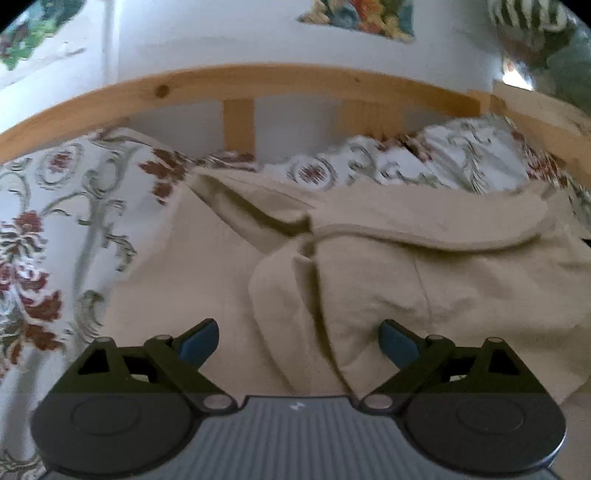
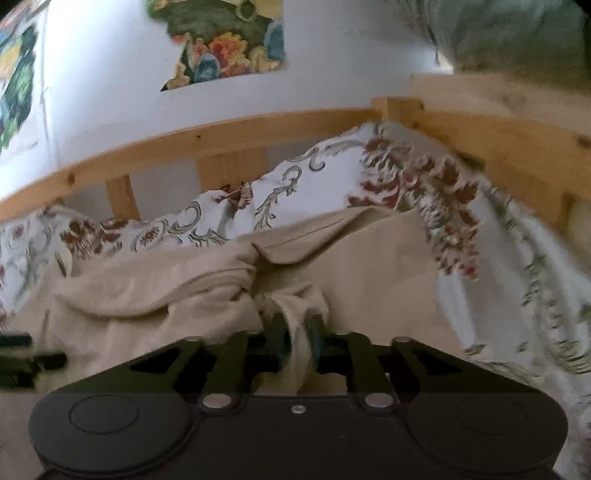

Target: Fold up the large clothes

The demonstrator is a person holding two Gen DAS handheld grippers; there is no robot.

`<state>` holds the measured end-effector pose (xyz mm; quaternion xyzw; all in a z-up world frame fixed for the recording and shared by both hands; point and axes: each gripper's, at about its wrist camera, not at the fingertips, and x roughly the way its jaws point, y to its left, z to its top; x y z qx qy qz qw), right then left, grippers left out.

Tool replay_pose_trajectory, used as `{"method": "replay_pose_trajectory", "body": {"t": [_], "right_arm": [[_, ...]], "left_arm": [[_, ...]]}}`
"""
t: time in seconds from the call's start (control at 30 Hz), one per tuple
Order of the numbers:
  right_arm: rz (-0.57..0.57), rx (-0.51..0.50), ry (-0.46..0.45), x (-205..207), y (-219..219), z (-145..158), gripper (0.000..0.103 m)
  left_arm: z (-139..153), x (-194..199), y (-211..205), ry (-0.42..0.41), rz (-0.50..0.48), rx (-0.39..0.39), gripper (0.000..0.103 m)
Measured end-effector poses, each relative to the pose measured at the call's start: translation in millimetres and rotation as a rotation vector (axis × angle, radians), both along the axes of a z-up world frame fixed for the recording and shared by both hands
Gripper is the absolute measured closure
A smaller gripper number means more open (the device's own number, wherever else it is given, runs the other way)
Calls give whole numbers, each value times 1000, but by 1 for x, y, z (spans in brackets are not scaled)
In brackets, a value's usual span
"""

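Observation:
A large beige garment (image 1: 388, 258) lies crumpled on a floral bedspread (image 1: 55, 229). My left gripper (image 1: 299, 341) is open just above it, its blue-padded fingers (image 1: 197, 341) spread to either side of a raised fold. In the right wrist view the same beige garment (image 2: 369, 258) fills the middle. My right gripper (image 2: 297, 332) is shut on a bunched pale fold of the garment, which runs down between the fingers.
A wooden bed rail (image 1: 258, 79) runs behind the bed, with a corner post (image 2: 402, 110) at the right. The white wall carries colourful pictures (image 2: 229, 40). Floral pillows (image 2: 314, 177) lie against the rail. A green cloth (image 2: 517, 33) hangs at the upper right.

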<state>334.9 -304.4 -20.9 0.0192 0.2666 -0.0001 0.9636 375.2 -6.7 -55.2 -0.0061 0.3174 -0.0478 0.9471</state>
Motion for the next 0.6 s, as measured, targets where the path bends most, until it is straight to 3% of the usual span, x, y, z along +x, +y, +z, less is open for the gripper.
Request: {"method": "replay_pose_trajectory", "body": {"t": [0.1, 0.2, 0.27, 0.4, 0.53, 0.6], "right_arm": [[-14, -93, -107, -21, 10, 8, 69], [34, -137, -171, -25, 26, 15, 64], [88, -166, -154, -19, 38, 14, 57], [95, -296, 9, 6, 53, -18, 60], [101, -225, -15, -5, 39, -12, 55], [132, -224, -39, -20, 38, -2, 43]], "left_arm": [[1, 6, 2, 13, 14, 25, 6], [-1, 13, -5, 45, 16, 106, 4], [-1, 14, -9, 49, 9, 149, 4], [10, 3, -5, 49, 18, 148, 5], [27, -25, 14, 6, 25, 99, 1], [35, -44, 24, -11, 21, 80, 1]]}}
